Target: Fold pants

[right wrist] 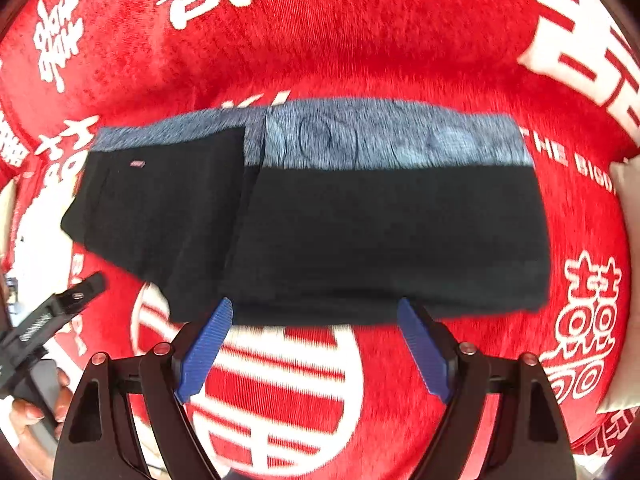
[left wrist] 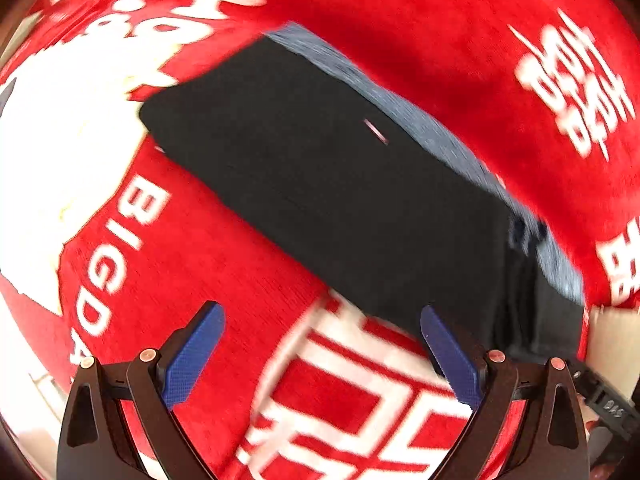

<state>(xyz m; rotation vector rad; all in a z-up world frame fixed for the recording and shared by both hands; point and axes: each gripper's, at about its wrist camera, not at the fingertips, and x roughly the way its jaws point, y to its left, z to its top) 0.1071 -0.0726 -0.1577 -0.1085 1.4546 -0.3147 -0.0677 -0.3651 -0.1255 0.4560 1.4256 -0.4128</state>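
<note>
Black pants [right wrist: 360, 232] with a blue-grey inner band [right wrist: 392, 140] lie folded into a flat rectangle on the red cloth. In the left wrist view the pants [left wrist: 320, 184] run diagonally from upper left to lower right. My left gripper [left wrist: 322, 312] is open and empty, its right fingertip at the pants' near edge. My right gripper [right wrist: 314, 308] is open and empty, its blue fingertips [right wrist: 218, 320] just at the near edge of the fold. The left gripper also shows in the right wrist view [right wrist: 76, 294] at the far left.
The red plush cloth [right wrist: 360, 40] with white characters covers the whole surface. A pale surface edge [right wrist: 624, 184] shows at the far right. A hand [right wrist: 32, 412] holds the left gripper at the lower left.
</note>
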